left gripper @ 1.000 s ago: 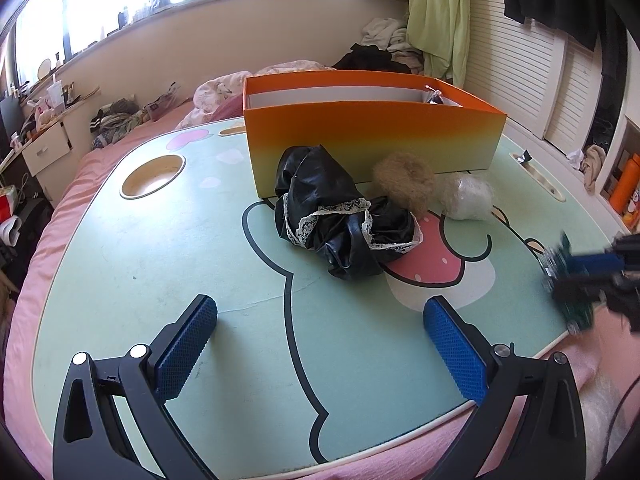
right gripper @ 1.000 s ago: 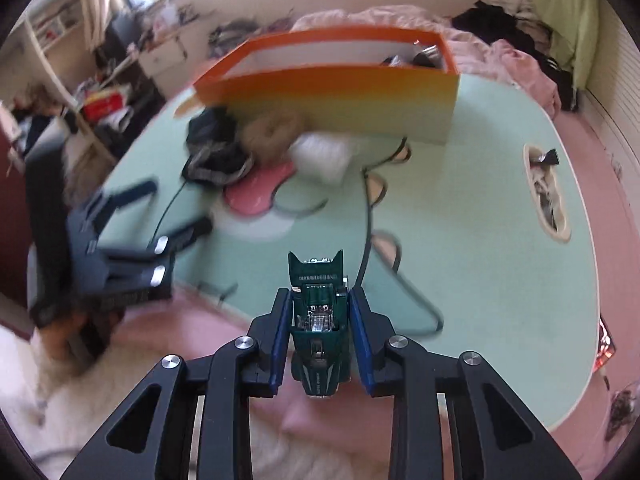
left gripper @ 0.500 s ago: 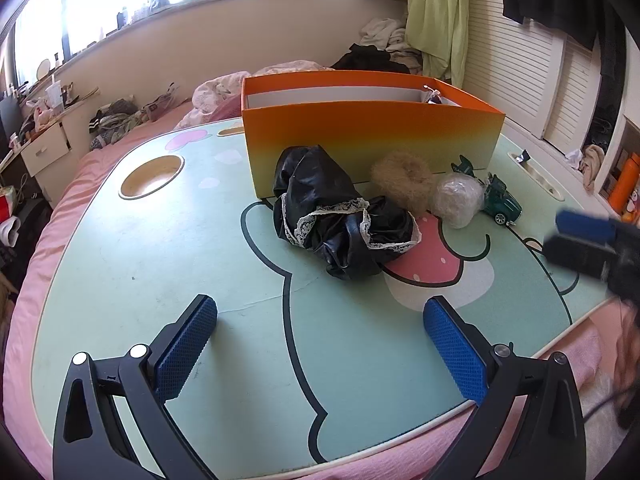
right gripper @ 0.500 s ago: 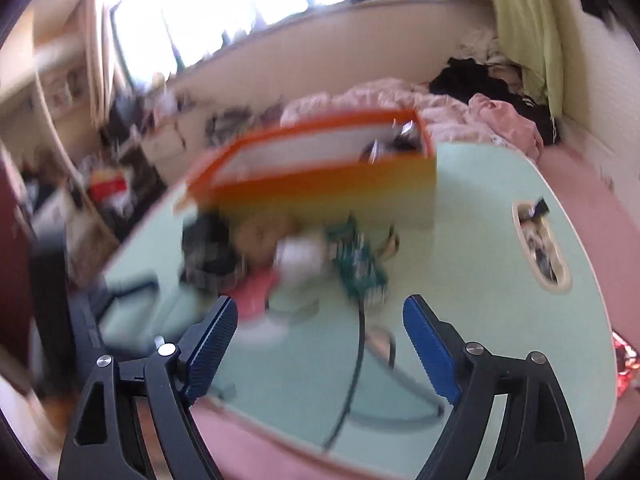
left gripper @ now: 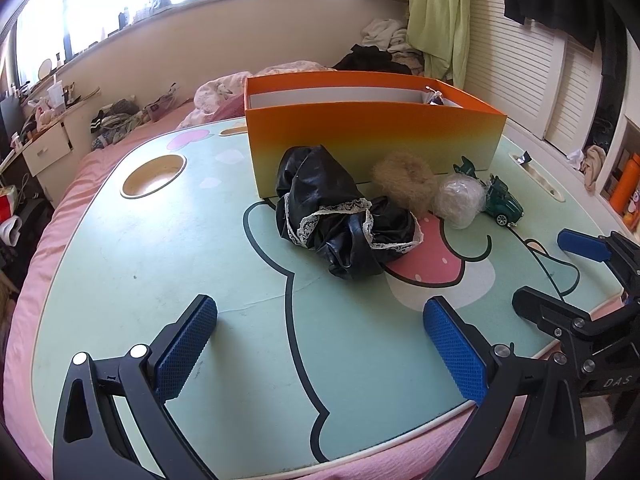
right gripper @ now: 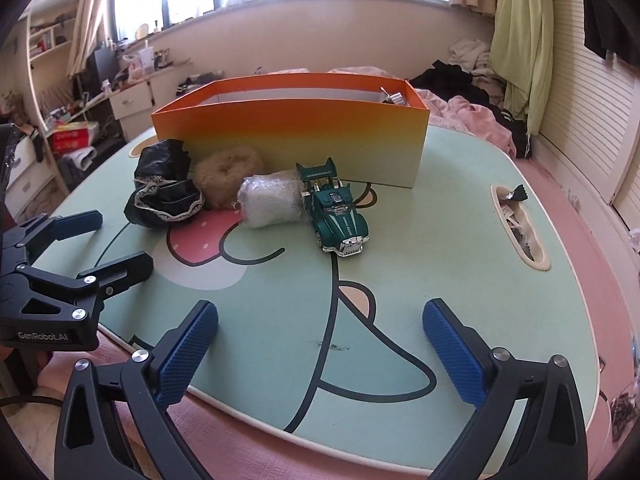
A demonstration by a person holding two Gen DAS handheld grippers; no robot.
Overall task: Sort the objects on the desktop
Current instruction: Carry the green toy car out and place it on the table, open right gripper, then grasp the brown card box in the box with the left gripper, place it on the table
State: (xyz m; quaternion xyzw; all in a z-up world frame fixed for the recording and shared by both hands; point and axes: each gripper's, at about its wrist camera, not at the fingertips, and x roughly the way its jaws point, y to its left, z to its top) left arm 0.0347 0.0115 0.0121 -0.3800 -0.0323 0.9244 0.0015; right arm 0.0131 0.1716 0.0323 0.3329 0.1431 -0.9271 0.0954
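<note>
1. My right gripper [right gripper: 320, 356] has just been opening; its jaws are standing wide with nothing between them.
2. The toy car [right gripper: 338, 216] is resting on the table [right gripper: 420, 260], touching the wrapped roll [right gripper: 270, 198], its long axis nosing toward five o'clock.
3. My left gripper [left gripper: 320, 352] is gaping empty; only the right view is showing the car's grille.

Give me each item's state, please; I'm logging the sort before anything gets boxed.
Orange box: open-topped, upright.
Green toy car: on its wheels, beside the box.
Clear wrapped bundle: lying against the car.
Tan scrunchie: against the box.
Black lace cloth: crumpled.
Left gripper: open, empty.
Right gripper: just opened, empty.
</note>
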